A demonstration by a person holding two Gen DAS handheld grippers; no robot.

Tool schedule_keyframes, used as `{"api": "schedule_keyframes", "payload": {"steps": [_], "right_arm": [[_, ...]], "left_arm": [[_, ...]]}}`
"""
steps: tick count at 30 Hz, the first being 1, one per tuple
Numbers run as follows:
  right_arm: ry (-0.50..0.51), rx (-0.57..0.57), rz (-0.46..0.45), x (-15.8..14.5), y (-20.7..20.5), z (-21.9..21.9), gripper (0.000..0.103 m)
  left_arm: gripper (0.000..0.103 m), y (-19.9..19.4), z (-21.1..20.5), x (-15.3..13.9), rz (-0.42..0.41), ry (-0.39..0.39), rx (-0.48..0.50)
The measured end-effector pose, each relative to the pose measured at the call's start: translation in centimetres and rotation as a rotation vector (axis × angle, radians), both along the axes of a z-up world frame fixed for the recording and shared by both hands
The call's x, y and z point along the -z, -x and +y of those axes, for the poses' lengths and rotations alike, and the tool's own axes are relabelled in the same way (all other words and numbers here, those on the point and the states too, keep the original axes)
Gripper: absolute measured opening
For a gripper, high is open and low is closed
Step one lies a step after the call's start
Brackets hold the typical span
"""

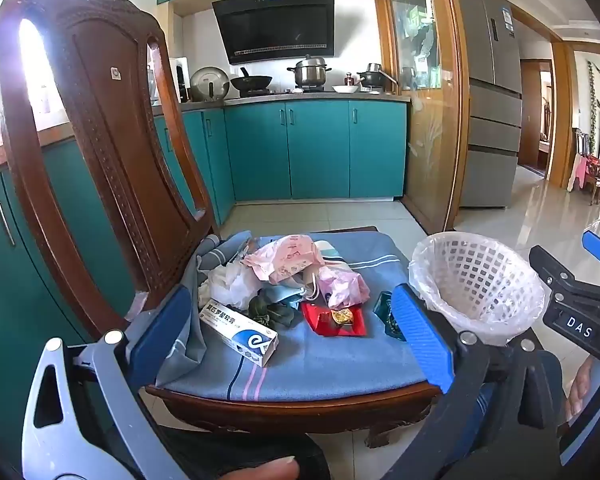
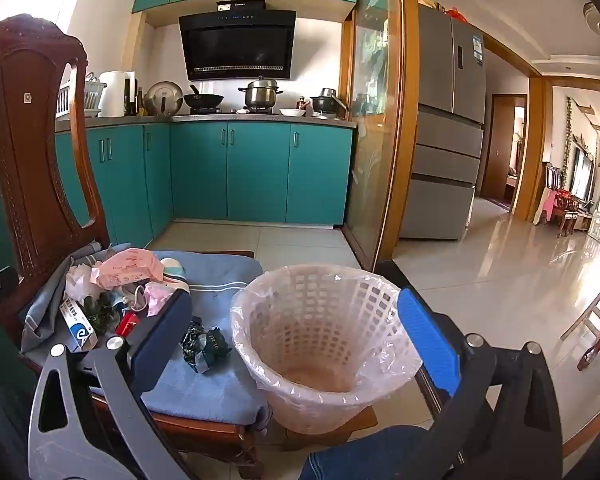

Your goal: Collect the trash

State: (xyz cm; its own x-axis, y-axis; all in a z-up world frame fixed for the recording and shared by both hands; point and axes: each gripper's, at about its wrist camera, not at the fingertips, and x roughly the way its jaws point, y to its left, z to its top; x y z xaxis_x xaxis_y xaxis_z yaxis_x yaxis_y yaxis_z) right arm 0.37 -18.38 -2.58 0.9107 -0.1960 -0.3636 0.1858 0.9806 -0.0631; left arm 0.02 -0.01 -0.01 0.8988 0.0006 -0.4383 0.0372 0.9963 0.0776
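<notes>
Nothing's collected so far: the lined bin (image 2: 324, 344) off the chair seat's (image 1: 332, 364) right edge looks empty. Wrappers, the ointment box (image 1: 240, 332) and bags (image 1: 284, 264) all sit on the seat. Left gripper (image 1: 292, 332) and right gripper (image 2: 296, 336) gape wide, holding nothing.

Sunlit kitchen: teal cabinets (image 2: 256, 172), glossy tiled floor (image 2: 500, 280), grey fridge (image 2: 448, 128).

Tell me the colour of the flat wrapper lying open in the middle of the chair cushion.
Red wrapper, with a gold piece on it; the left wrist view shows it best.
</notes>
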Motion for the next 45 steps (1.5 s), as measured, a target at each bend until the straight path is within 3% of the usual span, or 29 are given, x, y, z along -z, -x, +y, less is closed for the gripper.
{"api": "schedule_keyframes", "payload": {"steps": [45], "right_arm": [[0.028, -0.018, -0.022, -0.9, 0.8, 1.6, 0.100]], "left_arm": [[0.100, 0.5, 0.3, 0.1, 0.009, 0.033, 0.003]]}}
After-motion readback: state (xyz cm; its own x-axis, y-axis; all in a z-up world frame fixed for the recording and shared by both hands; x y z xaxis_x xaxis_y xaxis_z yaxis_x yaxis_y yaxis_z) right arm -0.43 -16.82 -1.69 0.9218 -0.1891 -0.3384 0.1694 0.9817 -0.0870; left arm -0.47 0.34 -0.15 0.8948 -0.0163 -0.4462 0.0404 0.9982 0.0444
